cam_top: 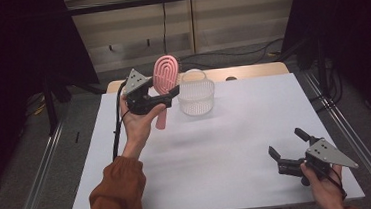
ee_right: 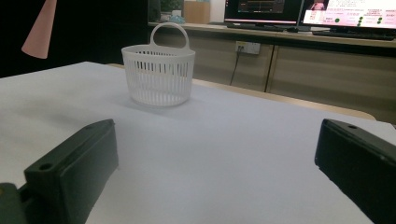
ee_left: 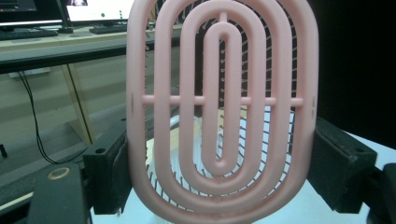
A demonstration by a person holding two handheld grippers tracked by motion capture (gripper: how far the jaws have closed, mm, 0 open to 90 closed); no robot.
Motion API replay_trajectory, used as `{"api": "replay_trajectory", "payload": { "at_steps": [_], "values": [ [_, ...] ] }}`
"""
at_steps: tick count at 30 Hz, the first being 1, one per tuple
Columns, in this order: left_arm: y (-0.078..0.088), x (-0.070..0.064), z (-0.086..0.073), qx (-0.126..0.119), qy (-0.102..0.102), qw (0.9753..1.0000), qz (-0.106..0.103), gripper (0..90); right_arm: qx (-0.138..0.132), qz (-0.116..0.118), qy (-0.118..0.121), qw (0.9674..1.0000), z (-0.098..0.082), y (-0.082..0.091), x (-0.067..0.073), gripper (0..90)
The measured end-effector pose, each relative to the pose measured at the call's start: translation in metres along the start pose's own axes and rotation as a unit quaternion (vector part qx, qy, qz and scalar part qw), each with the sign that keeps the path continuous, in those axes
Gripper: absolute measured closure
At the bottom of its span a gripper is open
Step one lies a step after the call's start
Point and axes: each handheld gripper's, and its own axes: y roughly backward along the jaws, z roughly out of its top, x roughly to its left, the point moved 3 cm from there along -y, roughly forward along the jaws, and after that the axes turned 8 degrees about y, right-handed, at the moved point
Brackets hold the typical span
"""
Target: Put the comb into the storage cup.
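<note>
A person's left hand holds my left gripper above the table, shut on a pink paddle hairbrush. The brush stands upright, its oval head up and its handle hanging down. In the left gripper view the ribbed brush head is squeezed between both black jaws of the left gripper. A white slatted basket with a hoop handle stands on the table just right of the brush. My right gripper rests near the front right corner, open and with nothing in it. The right gripper view has its jaws wide apart, with the basket beyond and the brush's handle tip at top left.
The white table top stretches between the two hands. A black cable trails from the left gripper down the table's left side. Metal rails run along both sides of the table. Desks with monitors stand behind.
</note>
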Motion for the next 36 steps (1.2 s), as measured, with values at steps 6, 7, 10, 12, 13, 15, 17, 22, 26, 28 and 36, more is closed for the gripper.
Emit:
{"api": "replay_trajectory", "payload": {
  "at_steps": [6,7,10,12,13,15,17,22,26,28,36],
  "values": [
    [-0.01,0.001,0.003,0.004,0.004,1.0,0.007,19.7,0.0,0.001,0.0,1.0,0.0,0.0,0.0,0.0],
    [-0.011,0.001,0.003,0.004,0.006,1.0,0.006,19.7,-0.001,0.0,0.0,1.0,0.0,0.0,0.0,0.0],
    [-0.014,0.002,0.004,-0.002,0.01,0.9999,0.007,19.7,-0.001,0.001,0.001,1.0,0.0,0.0,0.0,0.0],
    [-0.016,0.002,0.006,-0.006,0.012,0.9999,0.007,19.7,-0.001,0.002,0.0,1.0,0.0,0.0,0.0,0.0],
    [-0.016,0.002,0.007,-0.009,0.016,0.9998,0.006,19.7,-0.001,0.002,0.0,1.0,0.0,0.0,0.0,0.0],
    [-0.018,0.002,0.01,-0.011,0.009,0.9998,0.014,19.7,-0.001,0.002,0.0,1.0,0.0,0.0,0.0,0.0],
    [-0.02,0.0,0.012,-0.012,0.007,0.9998,0.015,19.7,-0.001,0.002,0.0,1.0,0.0,0.0,0.0,0.0],
    [-0.024,-0.002,0.017,-0.028,0.0,0.9996,0.01,19.7,0.0,0.004,0.001,1.0,0.0,0.0,0.001,0.0],
    [-0.028,-0.002,0.021,-0.043,-0.012,0.999,0.007,19.6,-0.001,0.004,0.0,1.0,0.0,0.0,0.0,0.0],
    [-0.03,-0.002,0.023,-0.049,-0.014,0.9987,0.004,19.7,-0.001,0.004,0.0,1.0,0.0,0.0,0.0,0.0],
    [-0.039,0.001,0.026,-0.061,-0.005,0.9981,0.008,19.6,-0.002,0.005,0.0,1.0,0.0,0.001,0.0,0.0]
  ]
}}
